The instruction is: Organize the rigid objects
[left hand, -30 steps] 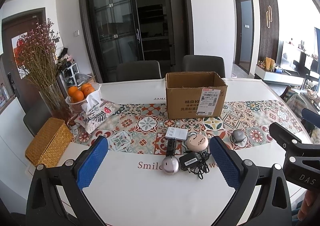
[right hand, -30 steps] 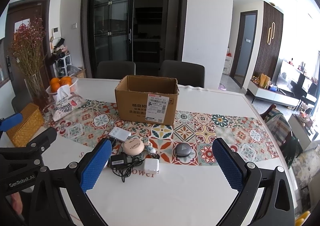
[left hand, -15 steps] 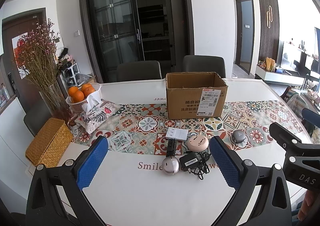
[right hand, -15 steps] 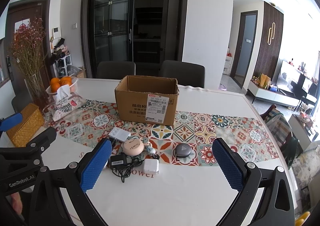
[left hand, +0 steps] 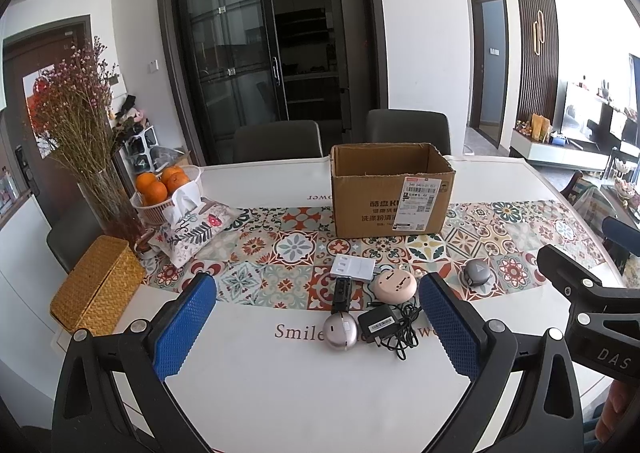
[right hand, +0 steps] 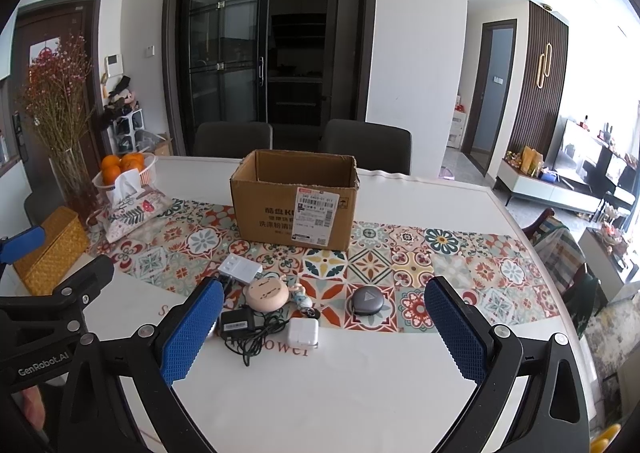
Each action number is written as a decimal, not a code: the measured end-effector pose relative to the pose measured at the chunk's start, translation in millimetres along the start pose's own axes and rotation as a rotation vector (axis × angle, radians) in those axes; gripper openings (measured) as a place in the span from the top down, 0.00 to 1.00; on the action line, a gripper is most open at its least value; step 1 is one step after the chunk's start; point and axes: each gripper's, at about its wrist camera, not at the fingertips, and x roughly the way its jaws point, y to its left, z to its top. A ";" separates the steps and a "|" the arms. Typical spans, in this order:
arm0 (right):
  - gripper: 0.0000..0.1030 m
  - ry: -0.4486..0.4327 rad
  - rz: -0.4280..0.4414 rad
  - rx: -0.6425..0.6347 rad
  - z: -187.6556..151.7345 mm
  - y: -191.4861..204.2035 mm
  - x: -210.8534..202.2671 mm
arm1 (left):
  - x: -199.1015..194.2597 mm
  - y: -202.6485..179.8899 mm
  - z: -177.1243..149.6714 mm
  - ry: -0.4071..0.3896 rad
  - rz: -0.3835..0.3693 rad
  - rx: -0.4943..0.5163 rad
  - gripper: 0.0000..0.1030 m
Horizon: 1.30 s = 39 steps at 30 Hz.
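- Two grippers hover above the near edge of the white table (left hand: 280,393), both spread wide with nothing between the blue pads: the left gripper (left hand: 316,327) and the right gripper (right hand: 324,329).
- An open cardboard box (left hand: 390,195) stands on the patterned tile runner (left hand: 280,249) toward the far side; a shipping label is stuck on its near face. Its inside is not visible.
- A cluster of small rigid items lies near the front of the runner, well apart from the box:
  - a white flat hub (left hand: 354,266) on the runner;
  - a pink round case (left hand: 395,285) just right of a black slim device (left hand: 341,294);
  - a silvery round gadget (left hand: 341,329) on the bare table;
  - a black power adapter (left hand: 378,326) with its cable bunched beside it;
  - a white cube charger (right hand: 303,333) just right of that cable;
  - a grey round device (right hand: 367,299) off to the right, on the runner.
- At the left end: a woven yellow box (left hand: 96,285), a tissue pouch (left hand: 192,231), a basket of oranges (left hand: 160,189) and a vase of dried flowers (left hand: 80,125).
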 end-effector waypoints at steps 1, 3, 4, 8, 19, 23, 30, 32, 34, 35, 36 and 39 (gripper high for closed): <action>0.02 0.000 -0.001 -0.001 0.0 0.2 0.0 | 0.0 -0.2 0.0 0.001 0.000 0.000 0.00; 0.02 0.000 0.001 0.000 -0.1 0.6 0.1 | 0.0 -0.1 0.3 0.000 -0.001 0.000 0.00; 0.02 0.001 0.001 -0.001 0.2 -0.2 0.1 | 0.3 0.2 0.3 0.001 0.000 0.000 0.00; 0.02 0.002 0.001 0.000 0.1 -0.1 0.0 | 0.0 -0.1 -0.1 0.001 -0.001 0.001 0.00; 0.02 0.021 0.013 0.007 -2.7 1.2 8.3 | 9.4 -1.0 -1.0 0.034 -0.012 0.002 0.00; 0.02 0.049 0.015 0.007 -7.0 -2.6 20.5 | 23.8 -5.2 -3.6 0.080 -0.024 0.009 0.00; 0.02 0.110 0.020 0.006 -18.6 -1.3 46.5 | 49.0 -7.7 -12.6 0.117 -0.038 0.011 0.00; 0.02 0.129 0.025 0.001 -22.3 1.2 56.3 | 59.0 -6.8 -16.4 0.129 -0.038 0.010 0.00; 0.02 0.149 0.024 -0.006 -25.6 4.4 68.4 | 68.8 -5.9 -20.5 0.144 -0.039 0.010 0.00; 0.03 0.153 0.025 -0.007 -27.5 5.9 72.2 | 73.8 -5.6 -22.7 0.149 -0.039 0.010 0.00; 0.03 0.159 0.026 -0.010 -30.2 7.5 77.5 | 78.0 -5.3 -24.9 0.156 -0.037 0.012 0.00; 0.05 0.171 0.027 -0.027 -36.6 11.9 91.2 | 92.3 -5.7 -31.0 0.176 -0.029 0.022 0.00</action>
